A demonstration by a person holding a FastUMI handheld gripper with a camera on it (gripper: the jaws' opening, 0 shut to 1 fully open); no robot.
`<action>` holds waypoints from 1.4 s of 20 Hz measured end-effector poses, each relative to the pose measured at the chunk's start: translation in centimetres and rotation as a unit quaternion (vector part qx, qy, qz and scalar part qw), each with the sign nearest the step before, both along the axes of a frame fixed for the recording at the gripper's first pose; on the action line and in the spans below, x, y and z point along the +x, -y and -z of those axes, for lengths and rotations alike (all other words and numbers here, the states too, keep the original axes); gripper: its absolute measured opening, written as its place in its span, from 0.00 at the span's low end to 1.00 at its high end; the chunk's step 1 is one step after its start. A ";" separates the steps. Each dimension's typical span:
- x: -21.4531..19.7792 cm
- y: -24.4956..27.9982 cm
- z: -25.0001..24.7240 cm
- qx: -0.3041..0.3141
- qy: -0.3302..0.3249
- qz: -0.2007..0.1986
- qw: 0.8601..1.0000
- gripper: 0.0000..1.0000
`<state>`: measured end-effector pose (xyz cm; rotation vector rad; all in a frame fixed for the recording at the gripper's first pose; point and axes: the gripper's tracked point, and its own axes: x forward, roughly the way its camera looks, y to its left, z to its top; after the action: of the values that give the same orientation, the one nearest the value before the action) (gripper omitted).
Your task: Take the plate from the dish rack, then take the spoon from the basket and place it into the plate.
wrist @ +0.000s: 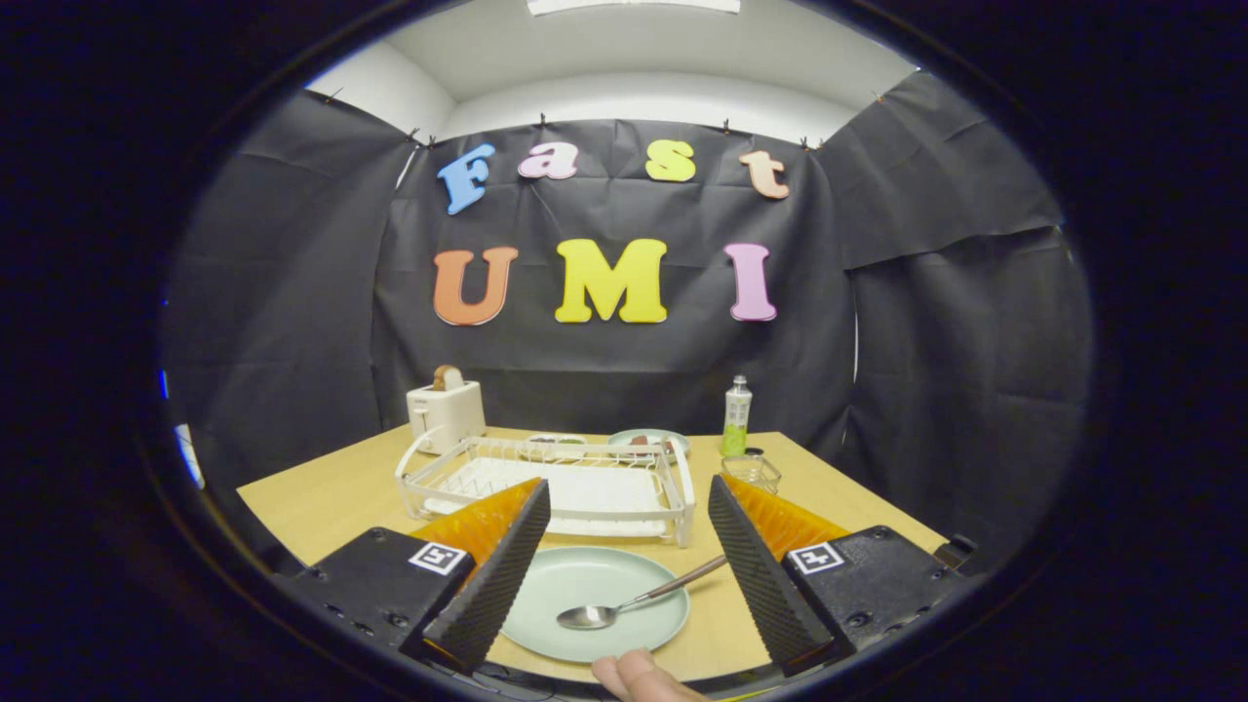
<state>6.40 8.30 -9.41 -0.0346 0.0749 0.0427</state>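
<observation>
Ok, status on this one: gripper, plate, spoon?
Gripper open, holding nothing. Plate on table between the fingers, in front of dish rack. Spoon lies in plate, handle over the rim. Nothing in the way.

Even, fairly bright light comes from a ceiling lamp (634, 5) overhead. The tabletop (331, 497) is well lit, with soft faint shadows. Fisheye distortion bends straight lines away from the plate (585, 585). Focus is sharp, glare absent.
</observation>
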 end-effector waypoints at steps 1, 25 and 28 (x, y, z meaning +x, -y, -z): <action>-0.7 0.3 -0.6 -0.001 0.002 0.004 1.000 1.00; -6.4 3.9 -4.6 0.005 0.037 0.033 0.999 1.00; -6.6 4.1 -4.5 0.008 0.036 0.032 0.999 1.00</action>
<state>-0.23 4.18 -4.95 -0.0179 0.0040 -0.0227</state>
